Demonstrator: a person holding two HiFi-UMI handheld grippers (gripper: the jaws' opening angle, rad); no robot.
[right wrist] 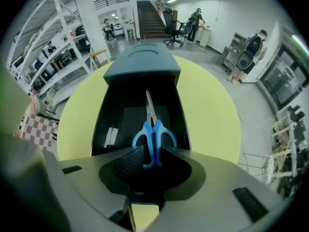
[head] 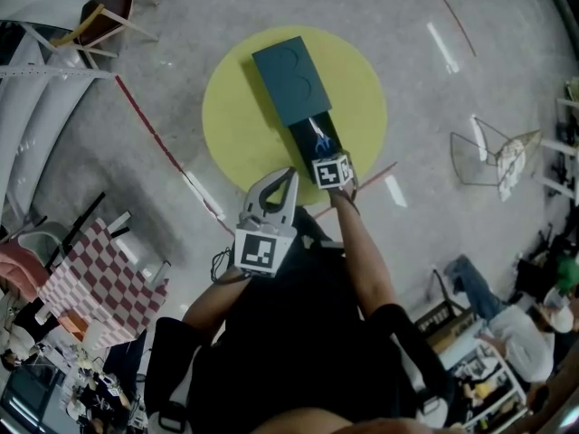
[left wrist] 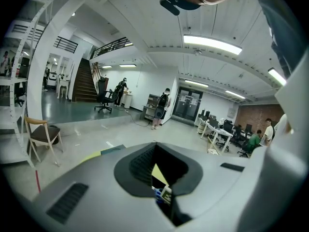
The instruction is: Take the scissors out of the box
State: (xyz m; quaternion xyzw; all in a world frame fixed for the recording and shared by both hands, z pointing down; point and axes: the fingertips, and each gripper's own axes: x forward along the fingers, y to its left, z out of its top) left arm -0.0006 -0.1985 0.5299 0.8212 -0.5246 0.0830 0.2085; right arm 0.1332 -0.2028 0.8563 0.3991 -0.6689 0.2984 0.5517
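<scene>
Blue-handled scissors (right wrist: 153, 141) lie flat in the open dark box (right wrist: 140, 64) on the round yellow tabletop (right wrist: 207, 105). The right gripper (right wrist: 152, 152) is right over them, fingers spread either side of the handles, not pinching. The left gripper (left wrist: 154, 148) hangs nearby, fingers pressed together, empty.
</scene>
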